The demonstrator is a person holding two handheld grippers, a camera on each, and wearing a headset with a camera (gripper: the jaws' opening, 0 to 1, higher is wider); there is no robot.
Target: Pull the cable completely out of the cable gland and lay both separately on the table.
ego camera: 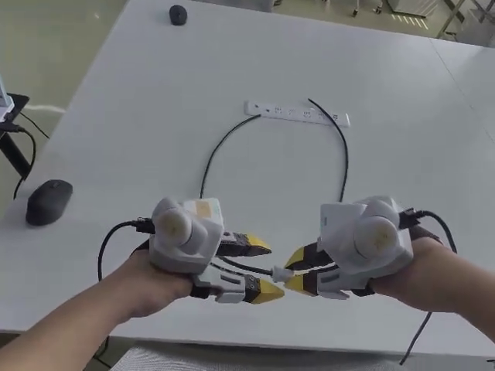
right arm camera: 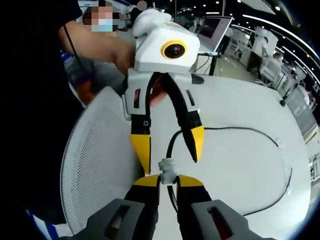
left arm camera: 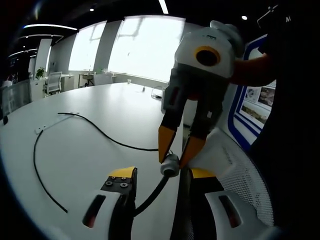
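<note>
On my long white tabletop (ego camera: 232,69), the white power strip (ego camera: 298,113) lies across the far middle. The small dark round puck (ego camera: 178,14) sits well behind it at the far end, and the black computer mouse (ego camera: 49,201) is off by the left edge. The thin black cable (ego camera: 344,154) loops from the strip to the near edge. There my left gripper (ego camera: 268,269) and right gripper (ego camera: 291,272) face each other, with the white plastic cable gland (ego camera: 281,272) between them at the right one's tips.

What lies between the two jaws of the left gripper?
The black cable runs between the open jaws of the left gripper, into the white cable gland held by the right gripper; the head view shows it.
</note>
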